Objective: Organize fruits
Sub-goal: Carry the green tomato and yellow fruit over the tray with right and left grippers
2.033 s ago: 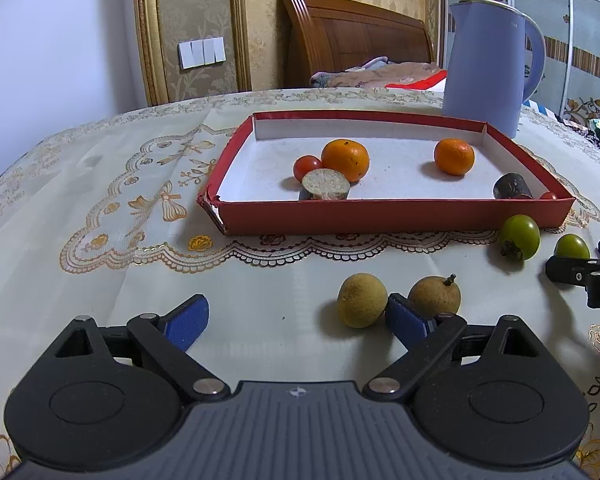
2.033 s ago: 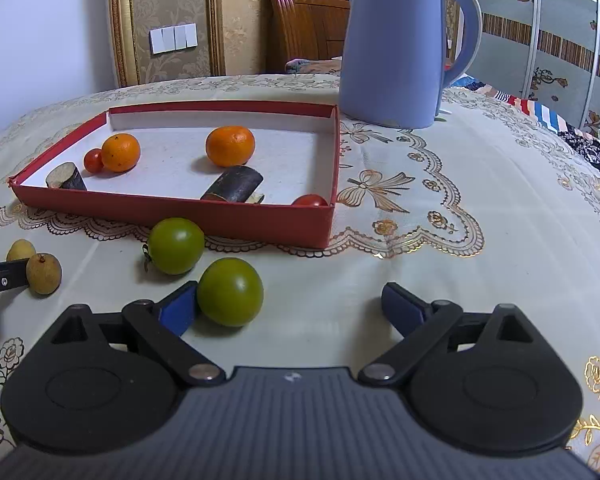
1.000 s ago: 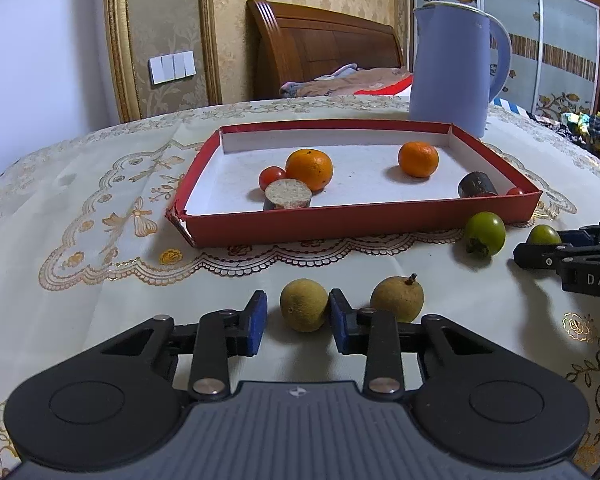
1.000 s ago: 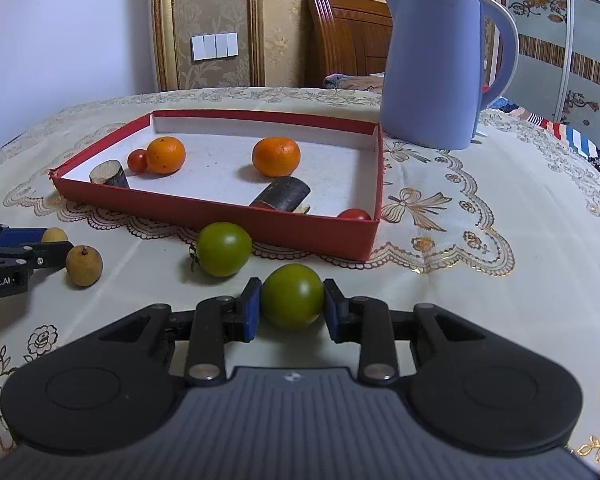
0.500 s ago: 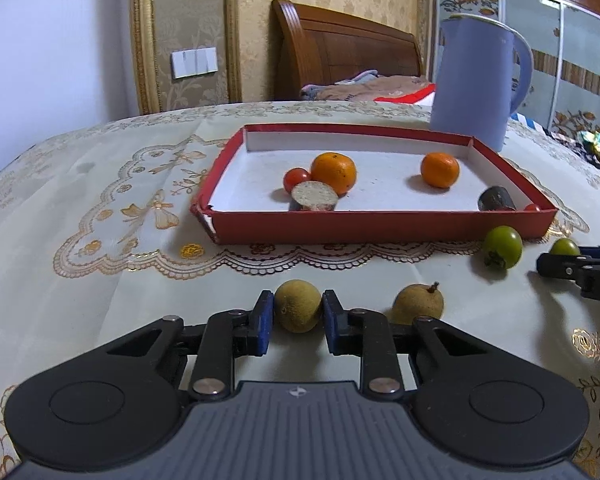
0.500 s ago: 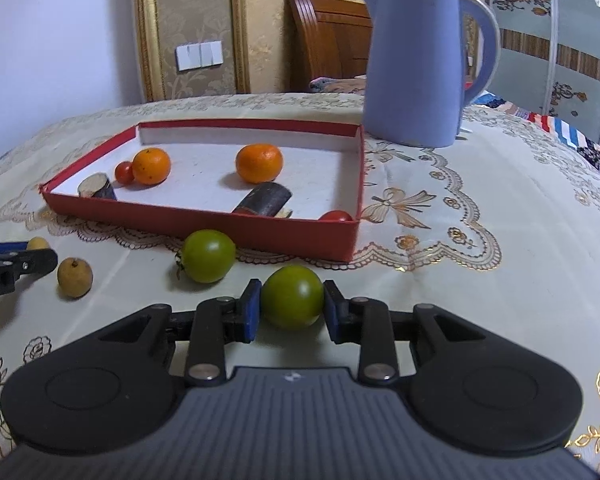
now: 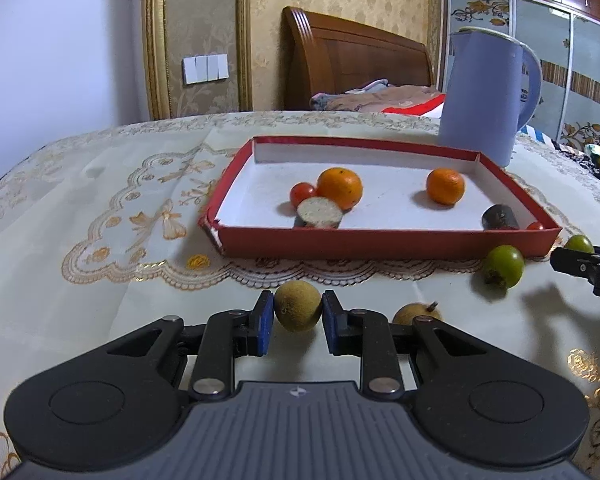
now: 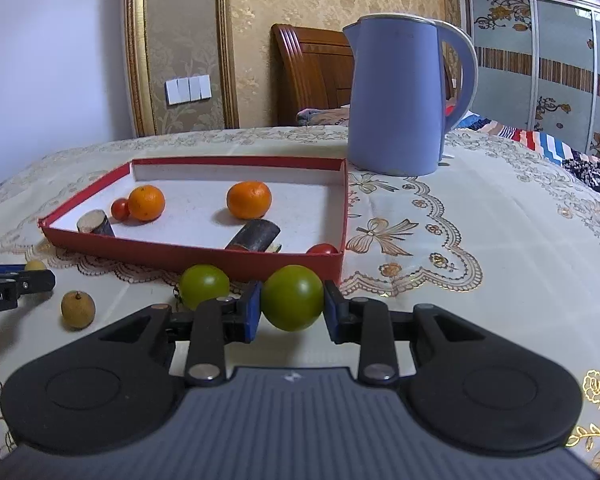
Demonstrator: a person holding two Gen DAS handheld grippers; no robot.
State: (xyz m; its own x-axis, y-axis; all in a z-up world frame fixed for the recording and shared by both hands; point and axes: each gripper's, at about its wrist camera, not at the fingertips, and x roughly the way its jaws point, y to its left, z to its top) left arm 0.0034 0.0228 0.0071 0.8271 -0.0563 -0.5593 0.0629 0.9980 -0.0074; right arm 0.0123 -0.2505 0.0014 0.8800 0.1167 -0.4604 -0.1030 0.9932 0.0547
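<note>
My left gripper is shut on a brown longan, held just above the tablecloth. A second longan with a stem lies right of it. My right gripper is shut on a green tomato, lifted in front of the red tray's near right corner. Another green tomato rests by the tray's front wall. The red tray holds two oranges, small red tomatoes and two dark cut stalk pieces. The right gripper's tips show at the left view's right edge.
A blue kettle stands behind the tray's far right corner. The lace-patterned tablecloth spreads bare to the right of the tray. A wooden headboard and bedding lie beyond the table's far edge.
The left jaws closed onto the longan and lifted it slightly; the view swung a little. The right gripper kept its hold on the green tomato and rose closer to the tray's front wall.
</note>
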